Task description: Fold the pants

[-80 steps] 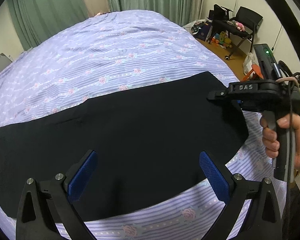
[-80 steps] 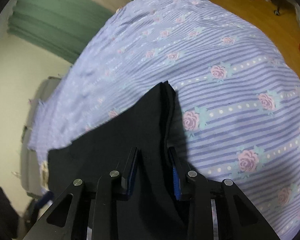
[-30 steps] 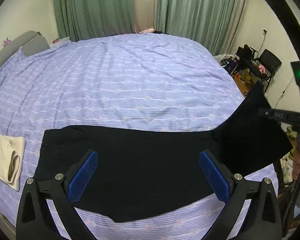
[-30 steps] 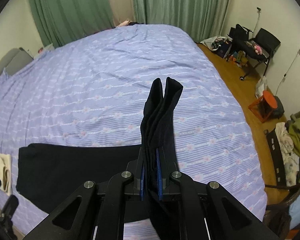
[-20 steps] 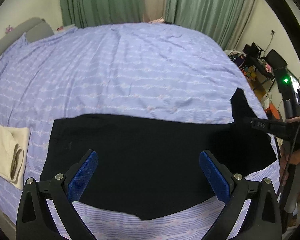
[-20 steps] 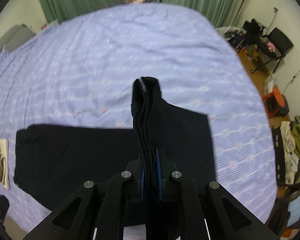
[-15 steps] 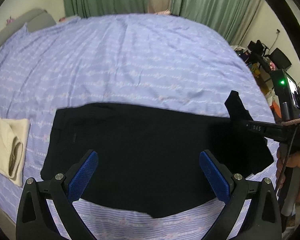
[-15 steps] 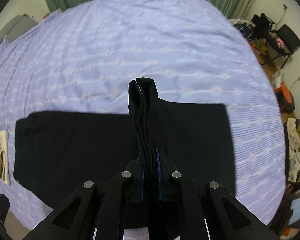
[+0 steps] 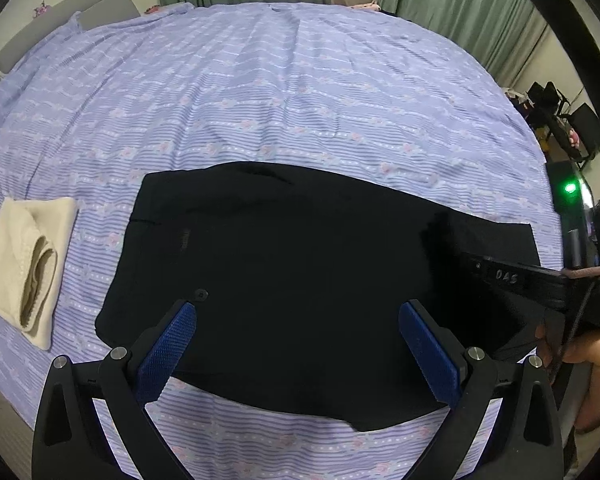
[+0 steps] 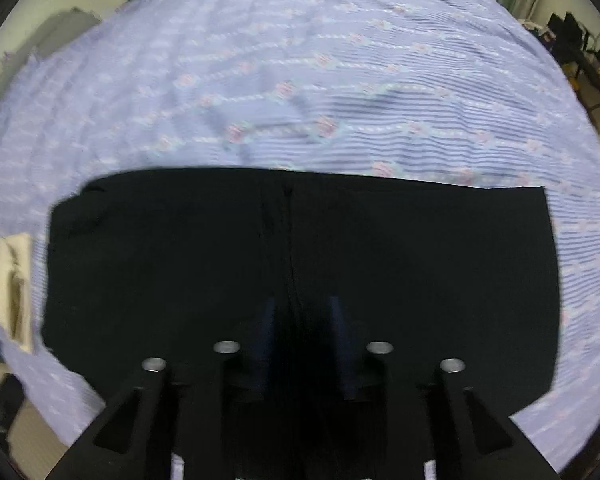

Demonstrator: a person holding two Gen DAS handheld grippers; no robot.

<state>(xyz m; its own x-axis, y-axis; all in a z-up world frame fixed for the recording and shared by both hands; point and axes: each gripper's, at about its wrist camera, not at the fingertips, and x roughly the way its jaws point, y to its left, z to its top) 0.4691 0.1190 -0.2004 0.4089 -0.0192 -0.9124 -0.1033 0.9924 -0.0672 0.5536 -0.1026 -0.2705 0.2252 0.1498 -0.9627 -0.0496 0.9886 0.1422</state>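
Observation:
Black pants lie across the near part of the bed, folded over on themselves; they also fill the right wrist view. My left gripper is open and empty, hovering above the pants' near edge. My right gripper hovers over the folded pants with its jaws partly apart and a dark fold between them; the frame is blurred. The right gripper's body shows at the right of the left wrist view.
The bed has a lilac striped floral sheet. A folded cream garment lies at the left near the bed edge, also seen in the right wrist view. Chairs and clutter stand at the right.
The right gripper has carried the pant leg ends leftward over the pants and lowered them, folding the pants shorter. Its jaws have parted. The left gripper stayed open and drew closer.

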